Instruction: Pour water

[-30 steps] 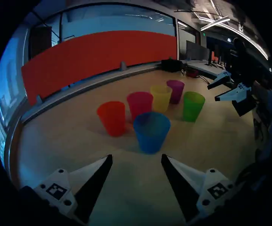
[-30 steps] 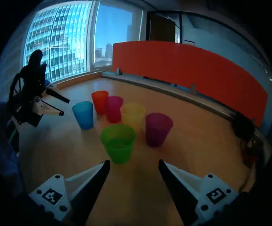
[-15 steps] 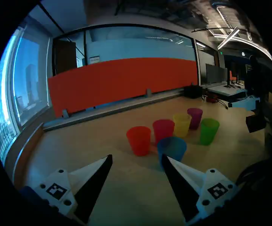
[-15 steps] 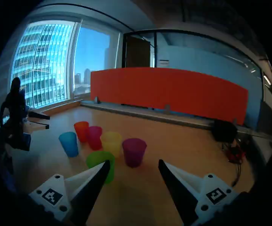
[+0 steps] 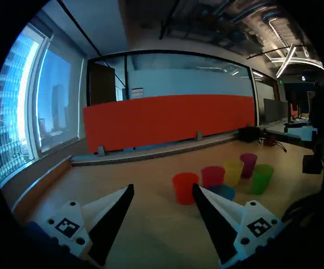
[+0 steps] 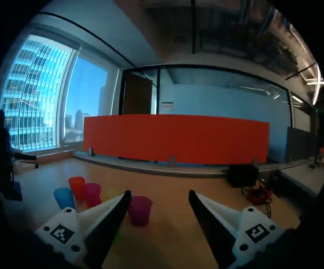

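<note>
Several plastic cups stand in a cluster on the wooden tabletop (image 5: 130, 179). In the left gripper view the orange cup (image 5: 184, 188) is nearest, then magenta (image 5: 212, 175), yellow (image 5: 233, 172), purple (image 5: 248, 164) and green (image 5: 262, 178); the blue cup (image 5: 225, 192) is half hidden behind my right-hand finger. My left gripper (image 5: 162, 188) is open and holds nothing, short of the cups. In the right gripper view I see blue (image 6: 64, 198), orange (image 6: 76, 187), magenta (image 6: 91, 193) and purple (image 6: 139, 210) cups. My right gripper (image 6: 159, 193) is open and holds nothing, level above the table.
An orange divider panel (image 5: 171, 119) runs along the table's far edge, with tall windows (image 6: 32, 107) beyond it to one side. A black bag (image 6: 243, 175) and red cables (image 6: 258, 195) lie at the far right. The other gripper (image 6: 25, 158) hangs at the far left.
Both views have tilted upward and drawn back. The cups have dropped lower and look smaller, some now behind the fingers. Both grippers stayed open.
</note>
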